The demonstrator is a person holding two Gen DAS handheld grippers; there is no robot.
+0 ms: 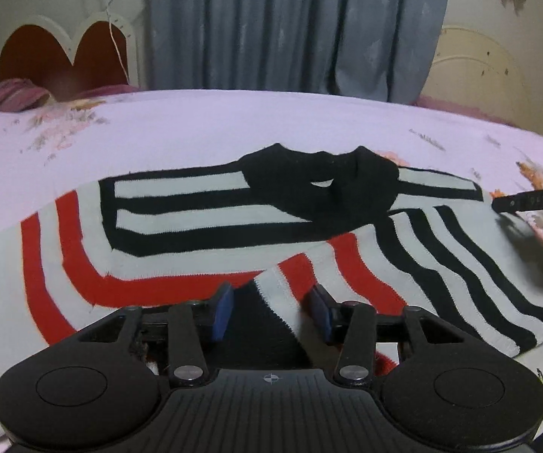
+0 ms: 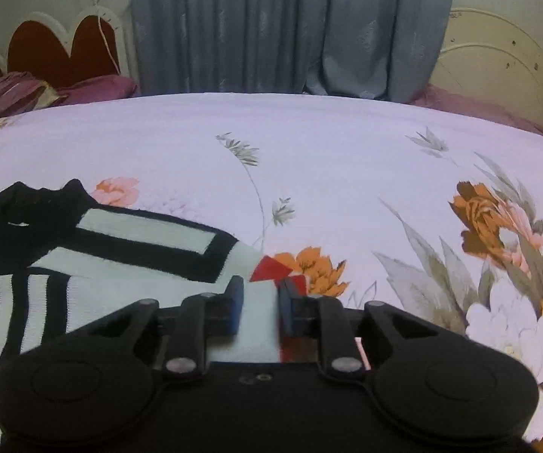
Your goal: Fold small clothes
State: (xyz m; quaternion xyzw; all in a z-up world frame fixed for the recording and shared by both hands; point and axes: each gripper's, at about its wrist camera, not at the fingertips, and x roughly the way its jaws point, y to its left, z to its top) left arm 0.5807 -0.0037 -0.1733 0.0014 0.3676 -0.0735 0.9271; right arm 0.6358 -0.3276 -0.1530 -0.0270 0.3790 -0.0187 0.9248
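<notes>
Striped sweater (image 1: 233,226) lies flat on the bedsheet (image 1: 196,120), black collar (image 1: 320,185) on the far side, one sleeve already folded in across the body with black/white stripes running diagonally.

Left gripper (image 1: 273,307) sits low at the near hem, blue pads (image 1: 223,311) apart, with the red/white/black edge of the folded part running up between them. Fabric is inside the gap but the pads don't look closed on it: open, nothing clamped.

Right gripper (image 2: 259,307) is at the sweater's (image 2: 94,264) right edge near the shoulder corner. White knit fills the space between its pads (image 2: 235,307), a red patch showing just past the tips. Both pads appear to touch the cloth, so it reads as pinched on the sweater's edge.

In the left view the right gripper's fingertip (image 1: 531,198) pokes in at the far right, beside the sweater's shoulder.

Grey curtain (image 2: 290,26) and headboard (image 1: 63,49) behind the bed
</notes>
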